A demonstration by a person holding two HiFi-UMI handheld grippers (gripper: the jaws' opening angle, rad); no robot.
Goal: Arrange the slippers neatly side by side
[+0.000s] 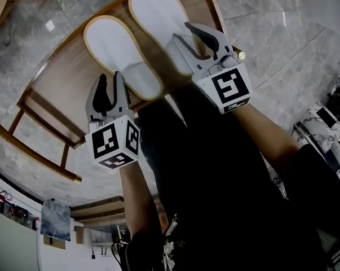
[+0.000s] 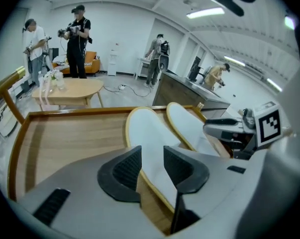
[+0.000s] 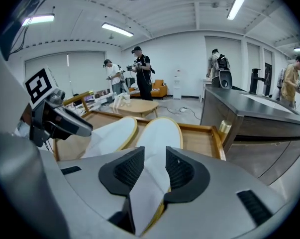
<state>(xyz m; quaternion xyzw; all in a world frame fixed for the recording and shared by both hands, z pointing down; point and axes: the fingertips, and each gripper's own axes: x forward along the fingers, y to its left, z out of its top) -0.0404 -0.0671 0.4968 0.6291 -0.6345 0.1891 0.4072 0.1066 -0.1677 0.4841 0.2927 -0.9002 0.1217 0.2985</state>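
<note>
**A:** Where are the slippers sitting?

**B:** Both are lying on the wooden tabletop (image 1: pixel 62 89), in the upper middle of the head view. The left slipper (image 1: pixel 122 55) and the right slipper (image 1: pixel 158 16) are lying close together, roughly parallel. Their heels are pointing toward the top of the frame. The right one is reaching higher in the frame than the left.

**A:** What is the left gripper (image 1: pixel 110 81) doing?

**B:** It is hanging at the lower left of the pair, beside the left slipper's toe end. In the left gripper view its jaws are standing apart. The slipper's white upper and tan edge are showing through the gap, and neither pad is pressing on them.

**A:** And the right gripper (image 1: pixel 182 31)?

**B:** It is sitting over the right slipper's toe end, at the upper right of centre. In the right gripper view its jaws are also standing apart. The white toe fabric is lying between them, and they are not pinching it.
</note>
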